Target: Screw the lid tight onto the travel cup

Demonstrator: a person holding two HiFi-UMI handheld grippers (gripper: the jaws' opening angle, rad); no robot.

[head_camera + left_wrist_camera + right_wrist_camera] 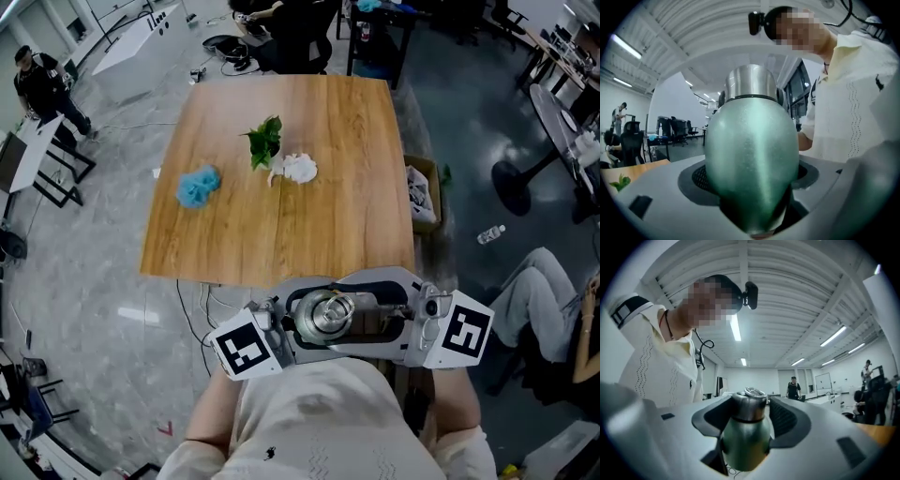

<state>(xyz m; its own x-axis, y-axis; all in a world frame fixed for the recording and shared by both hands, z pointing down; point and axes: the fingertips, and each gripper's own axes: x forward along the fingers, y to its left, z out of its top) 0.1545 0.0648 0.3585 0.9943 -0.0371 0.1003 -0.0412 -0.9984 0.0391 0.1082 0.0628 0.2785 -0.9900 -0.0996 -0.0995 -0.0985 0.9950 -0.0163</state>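
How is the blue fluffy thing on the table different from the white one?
The blue fluffy thing is bright blue, while the white one is plain white. The blue fluffy thing lies by itself toward the left in the head view; the white one lies nearer the middle, right beside some green leaves. Both look soft and bunched up, and both rest on the wooden table.

The green-bodied travel cup [752, 164] hangs in the air just past the near edge of the table [309, 239], top end up, with its shiny steel lid [328, 312] seated on its mouth.
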